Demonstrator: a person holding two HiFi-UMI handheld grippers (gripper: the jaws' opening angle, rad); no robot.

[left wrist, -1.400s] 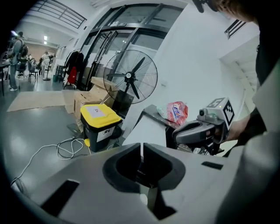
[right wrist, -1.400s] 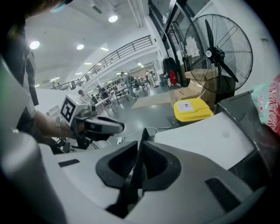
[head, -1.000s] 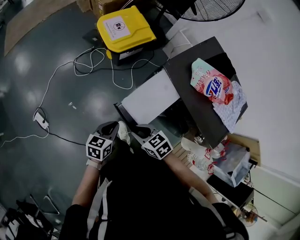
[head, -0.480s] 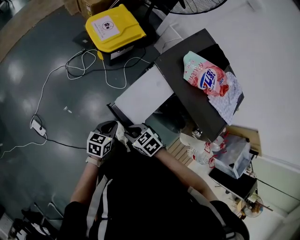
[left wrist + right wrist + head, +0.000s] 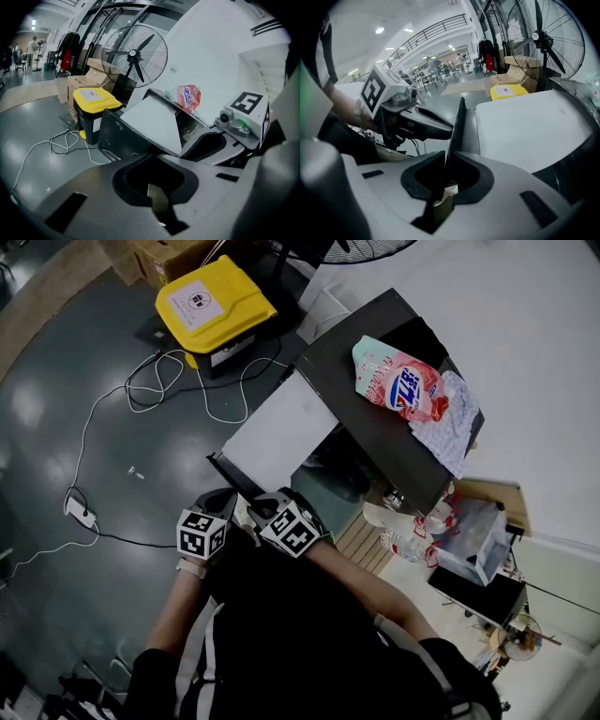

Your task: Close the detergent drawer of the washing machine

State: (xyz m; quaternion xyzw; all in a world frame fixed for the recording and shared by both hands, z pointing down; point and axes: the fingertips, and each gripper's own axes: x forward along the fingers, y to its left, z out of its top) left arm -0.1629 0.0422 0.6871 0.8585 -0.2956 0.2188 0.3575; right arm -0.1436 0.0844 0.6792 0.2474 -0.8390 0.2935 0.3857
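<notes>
A washing machine with a dark top (image 5: 375, 418) carries a red and white detergent bag (image 5: 394, 385) and a cloth (image 5: 448, 423). A white panel with a dark rim (image 5: 281, 427) stands open from its front; whether it is the drawer I cannot tell. My right gripper (image 5: 261, 507) is at the panel's near corner. In the right gripper view the thin dark rim (image 5: 457, 126) runs down between the jaws, which are shut on it (image 5: 445, 164). My left gripper (image 5: 225, 498) is just beside it, with its jaws together on nothing (image 5: 154, 159), short of the panel (image 5: 150, 124).
A yellow bin (image 5: 211, 301) stands on the grey floor beyond the panel. A white cable (image 5: 141, 395) loops to a power strip (image 5: 77, 509). A large fan (image 5: 135, 54) stands behind the machine. Bags and bottles (image 5: 441, 540) crowd the machine's right side.
The head view has swung, so the machine sits further up and left. The two grippers have drawn closer together at the panel's near edge.
</notes>
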